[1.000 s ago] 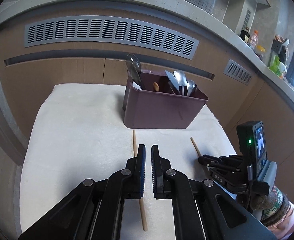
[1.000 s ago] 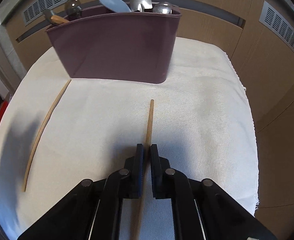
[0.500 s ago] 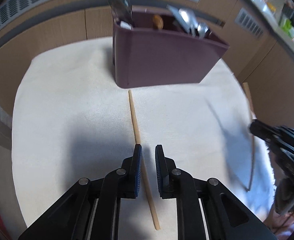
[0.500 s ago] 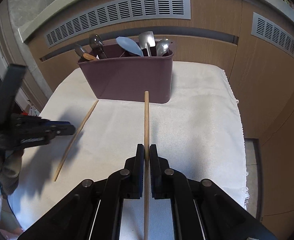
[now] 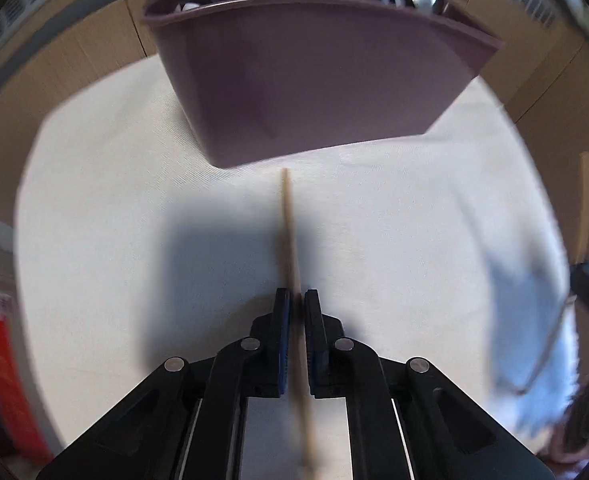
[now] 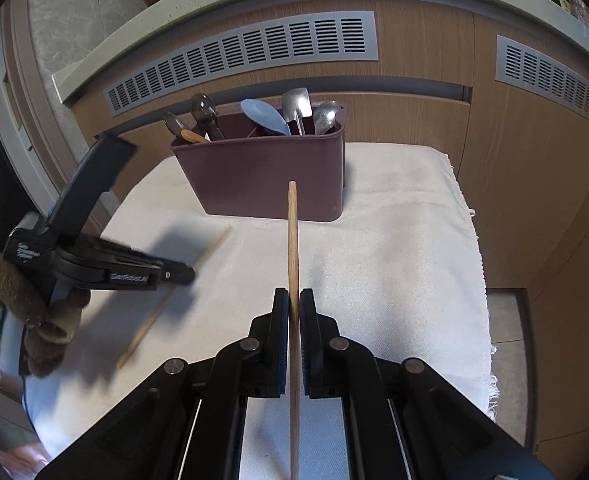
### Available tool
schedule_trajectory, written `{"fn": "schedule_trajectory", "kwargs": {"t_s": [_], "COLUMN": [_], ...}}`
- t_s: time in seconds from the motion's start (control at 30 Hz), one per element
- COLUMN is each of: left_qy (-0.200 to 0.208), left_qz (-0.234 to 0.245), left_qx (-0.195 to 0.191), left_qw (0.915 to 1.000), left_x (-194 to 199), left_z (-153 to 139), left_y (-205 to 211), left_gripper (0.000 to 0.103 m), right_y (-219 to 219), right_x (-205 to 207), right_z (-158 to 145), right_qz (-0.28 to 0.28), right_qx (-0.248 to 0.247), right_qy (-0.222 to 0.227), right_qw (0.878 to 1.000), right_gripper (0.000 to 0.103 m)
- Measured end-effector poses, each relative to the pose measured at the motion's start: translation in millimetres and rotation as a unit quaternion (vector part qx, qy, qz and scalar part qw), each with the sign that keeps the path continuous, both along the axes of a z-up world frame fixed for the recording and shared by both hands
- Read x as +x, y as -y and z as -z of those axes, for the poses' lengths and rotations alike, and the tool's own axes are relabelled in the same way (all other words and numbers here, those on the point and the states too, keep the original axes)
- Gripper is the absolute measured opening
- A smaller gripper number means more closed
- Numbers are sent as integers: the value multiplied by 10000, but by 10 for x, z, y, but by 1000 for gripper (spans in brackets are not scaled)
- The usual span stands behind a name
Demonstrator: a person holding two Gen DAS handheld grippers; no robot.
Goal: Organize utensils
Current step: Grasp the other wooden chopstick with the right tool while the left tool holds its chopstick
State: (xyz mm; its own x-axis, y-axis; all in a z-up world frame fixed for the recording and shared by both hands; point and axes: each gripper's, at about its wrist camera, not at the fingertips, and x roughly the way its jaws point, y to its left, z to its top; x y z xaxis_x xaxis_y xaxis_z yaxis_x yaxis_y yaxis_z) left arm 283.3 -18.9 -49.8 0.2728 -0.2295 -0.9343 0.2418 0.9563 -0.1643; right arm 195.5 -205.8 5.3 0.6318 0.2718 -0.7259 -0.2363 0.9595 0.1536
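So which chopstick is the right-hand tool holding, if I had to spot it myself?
Start at the maroon utensil caddy standing at the back of the white cloth. In front of it, one wooden chopstick juts forward from the shut right tool, lifted off the cloth and aimed at the caddy. The other chopstick lies low at the left tool.

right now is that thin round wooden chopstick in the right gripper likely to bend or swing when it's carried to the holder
The thin round wooden chopstick looks stiff: it stands straight past the right gripper, no sag. Probably very light. The pads clamp one spot along its length, so it may pivot if its tip bumps the dark maroon plastic utensil holder.
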Motion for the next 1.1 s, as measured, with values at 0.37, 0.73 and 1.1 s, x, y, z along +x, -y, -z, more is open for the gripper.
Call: {"fn": "schedule_trajectory", "kwargs": {"t_s": [0.37, 0.73, 1.1], "left_qy": [1252, 478, 718], "left_qz": [-241, 318, 193], "left_qx": [-549, 544, 484], "left_qw": [9903, 9969, 9961], "left_x": [-721, -203, -186], "left_z": [-437, -22, 35], "left_y": [-198, 274, 423], "left_gripper": [9, 38, 5], "right_y": [55, 112, 248], "right_x": [-212, -284, -150], "right_z": [-97, -93, 228], "right_qz": [-6, 10, 117], "right_qx": [-119, -73, -133], "right_qy": [78, 76, -463], "right_qw": [9999, 9999, 9988], "right_gripper": [5, 6, 15]}}
